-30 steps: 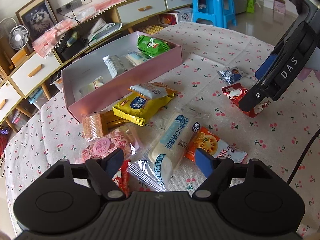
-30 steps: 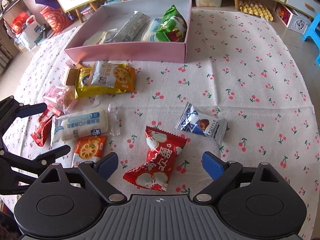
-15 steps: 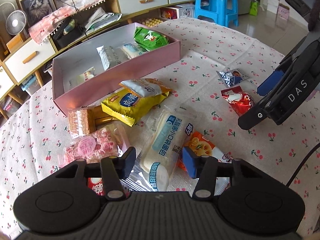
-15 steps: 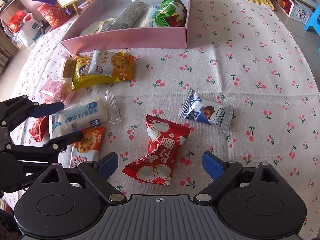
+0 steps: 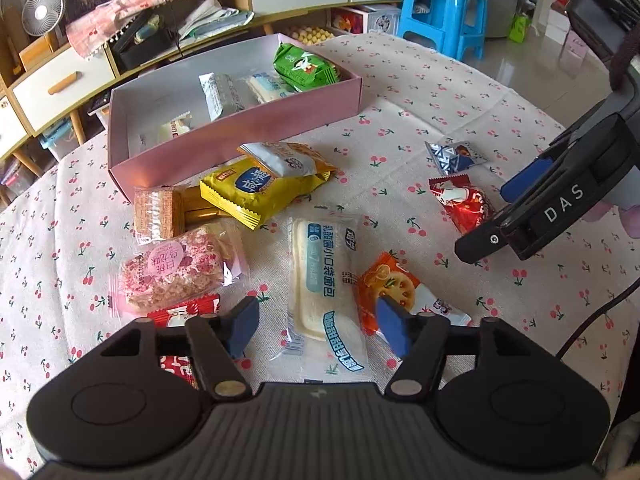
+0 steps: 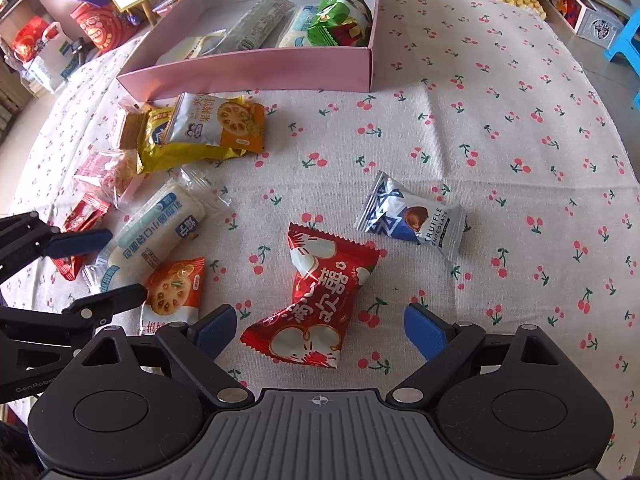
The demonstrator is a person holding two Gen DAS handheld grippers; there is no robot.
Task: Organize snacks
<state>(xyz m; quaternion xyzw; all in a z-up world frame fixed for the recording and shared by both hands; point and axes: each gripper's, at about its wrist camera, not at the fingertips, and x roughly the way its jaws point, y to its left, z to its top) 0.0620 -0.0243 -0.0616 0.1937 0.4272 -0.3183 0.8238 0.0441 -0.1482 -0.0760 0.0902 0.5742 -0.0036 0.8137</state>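
Over the last second the left tool [image 5: 318, 330] had come down and forward over the bread packet [image 5: 325, 280], its fingers narrowing briefly and then spreading wide again – now they straddled the packet's near end without holding it. That read as lining up a pick, not yet a grasp. The right tool [image 6: 318, 334] had crept closer to the red candy wrapper [image 6: 316, 300], which lay between its wide-open, empty fingers.

Both tools were held low, tilted down at the cherry-print surface [image 6: 500, 128]. Just right of the left tool's fingers lay an orange biscuit packet [image 5: 394, 286]; beyond the right tool sat a blue chocolate wrapper [image 6: 412, 216]. Farther ahead lay a yellow packet [image 5: 256, 192] – and beyond that the pink box [image 5: 240, 136], already holding a green bag [image 5: 306, 68] and several other snacks.
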